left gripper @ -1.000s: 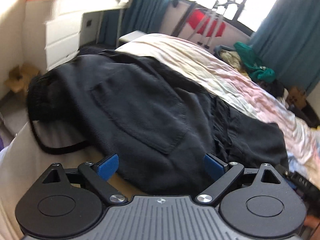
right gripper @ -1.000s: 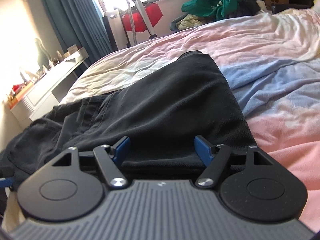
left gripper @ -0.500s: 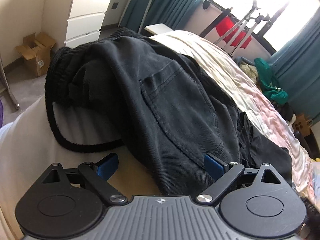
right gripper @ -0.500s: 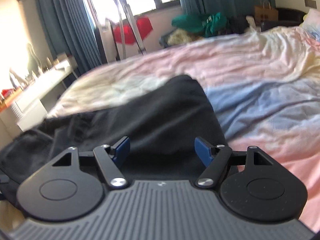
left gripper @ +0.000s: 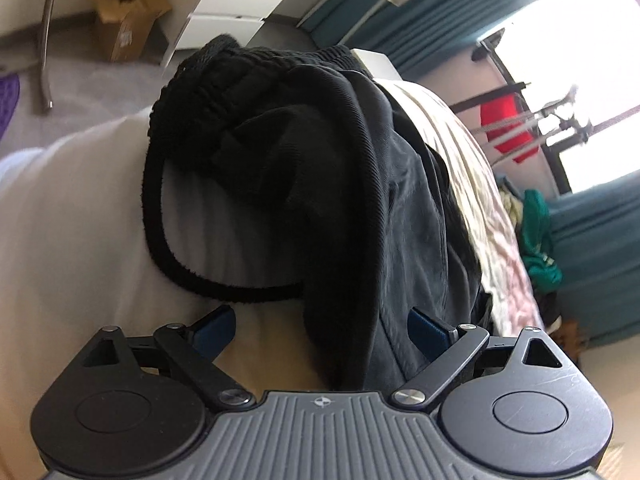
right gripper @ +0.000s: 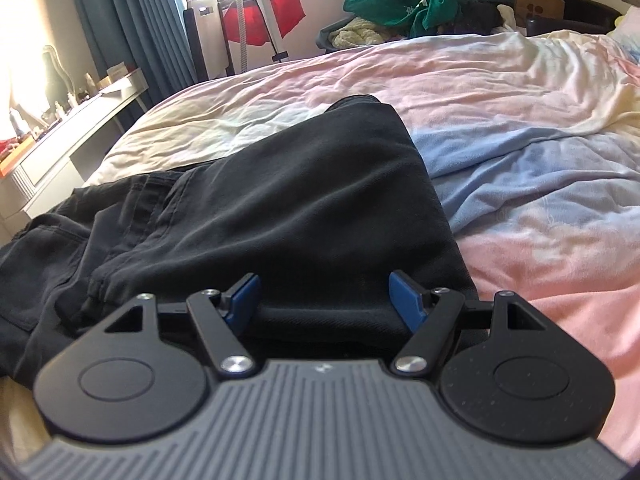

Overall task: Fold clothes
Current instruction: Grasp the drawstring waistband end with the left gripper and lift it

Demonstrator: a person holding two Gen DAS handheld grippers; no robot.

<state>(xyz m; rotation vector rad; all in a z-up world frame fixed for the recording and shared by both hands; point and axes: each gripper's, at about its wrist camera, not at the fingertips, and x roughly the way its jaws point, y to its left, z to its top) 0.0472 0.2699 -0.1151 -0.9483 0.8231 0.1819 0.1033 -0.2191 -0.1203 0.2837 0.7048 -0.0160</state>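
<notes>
Left wrist view: your left claw (left gripper: 322, 330) was spread wide, empty, its blue pads either side of the black cotton trousers' (left gripper: 360, 200) elastic waistband end, bunched on the pale quilted bed (left gripper: 72, 220).

Right wrist view: your right claw (right gripper: 324, 300) was also wide, empty, straddling the trousers' (right gripper: 280, 208) folded leg edge.

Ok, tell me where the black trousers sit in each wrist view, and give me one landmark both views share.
Left wrist view: the black trousers fill the centre, waistband end bunched at upper left, fabric running down between the open left gripper fingers.
Right wrist view: they lie across the left and centre on the bed, the hem end between the open right gripper fingers.
Shared landmark: the red cloth by the window.
</notes>
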